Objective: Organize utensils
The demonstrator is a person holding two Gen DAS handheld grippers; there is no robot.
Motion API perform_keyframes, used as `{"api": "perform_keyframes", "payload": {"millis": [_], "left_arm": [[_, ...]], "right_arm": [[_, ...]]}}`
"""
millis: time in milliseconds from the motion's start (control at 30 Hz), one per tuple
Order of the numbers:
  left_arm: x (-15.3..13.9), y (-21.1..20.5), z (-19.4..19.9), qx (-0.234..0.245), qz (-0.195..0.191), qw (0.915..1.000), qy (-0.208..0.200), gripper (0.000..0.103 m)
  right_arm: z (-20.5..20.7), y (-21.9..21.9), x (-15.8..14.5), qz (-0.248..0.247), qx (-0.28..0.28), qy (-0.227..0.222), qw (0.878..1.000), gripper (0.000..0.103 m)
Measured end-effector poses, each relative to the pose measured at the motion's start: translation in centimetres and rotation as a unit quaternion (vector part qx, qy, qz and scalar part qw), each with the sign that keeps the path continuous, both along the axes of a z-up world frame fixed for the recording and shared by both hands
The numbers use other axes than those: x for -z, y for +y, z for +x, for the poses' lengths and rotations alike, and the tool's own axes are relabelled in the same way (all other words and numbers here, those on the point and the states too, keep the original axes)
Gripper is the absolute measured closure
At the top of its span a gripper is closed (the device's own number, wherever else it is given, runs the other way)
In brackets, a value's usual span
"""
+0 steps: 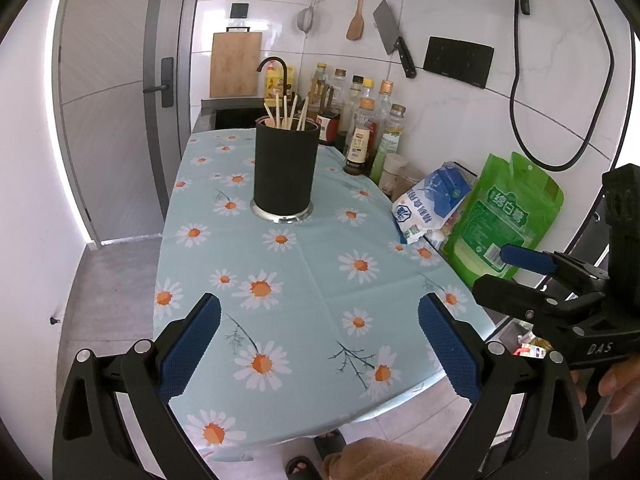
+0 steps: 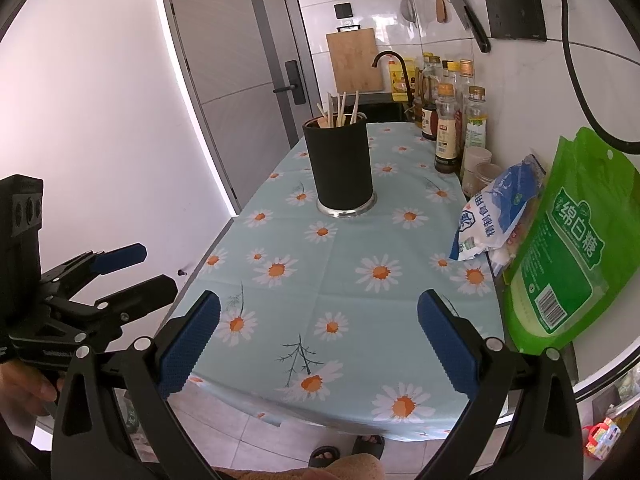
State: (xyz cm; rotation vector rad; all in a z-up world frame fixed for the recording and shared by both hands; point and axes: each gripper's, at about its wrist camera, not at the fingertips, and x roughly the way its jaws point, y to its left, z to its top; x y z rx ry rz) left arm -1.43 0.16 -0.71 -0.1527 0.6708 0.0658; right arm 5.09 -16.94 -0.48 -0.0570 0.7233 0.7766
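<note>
Utensils (image 1: 285, 110), counted as roughly six pale wooden sticks and spoon-like pieces, stand together in one black cylindrical holder (image 1: 285, 170) with a bright metal base ring; the exact number is hard to fix where they overlap. One holder stands on one counter covered by a light blue daisy-print cloth (image 1: 304, 276). Two grippers are in view, both mine. My left gripper (image 1: 319, 350) has its blue-padded fingers spread wide with nothing between them, held above the near edge of the cloth; my right gripper (image 2: 319, 350) is likewise spread wide and empty, also above the near edge. The holder lies well ahead of both grippers, toward the far end of the cloth, and touches neither: slightly left of centre from the left wrist, close to centre from the right wrist. The utensils lean at slight angles, fanning outward above the rim, their upper ends pale tan against the dark sink (image 1: 236, 114) behind. Along the wall side of the counter stand a cluster of condiment bottles (image 1: 370, 128), one blue-and-white bag (image 1: 430, 204) and one green bag (image 1: 506, 220). On the tiled wall hang one cleaver (image 1: 394, 42), one wooden spoon (image 1: 357, 12) and one cutting board (image 1: 235, 65).
</note>
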Motion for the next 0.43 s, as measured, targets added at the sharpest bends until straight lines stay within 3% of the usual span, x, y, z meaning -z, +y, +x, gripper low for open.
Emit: {"api": "perform_keyframes", "payload": {"millis": [433], "left_arm": [[0.02,0.58,-0.43,-0.001,-0.004,1.0000,0.005,0.007]], "right_arm": [[-0.24,0.39,-0.26,-0.006,-0.002,-0.005,1.000,0.005]]}}
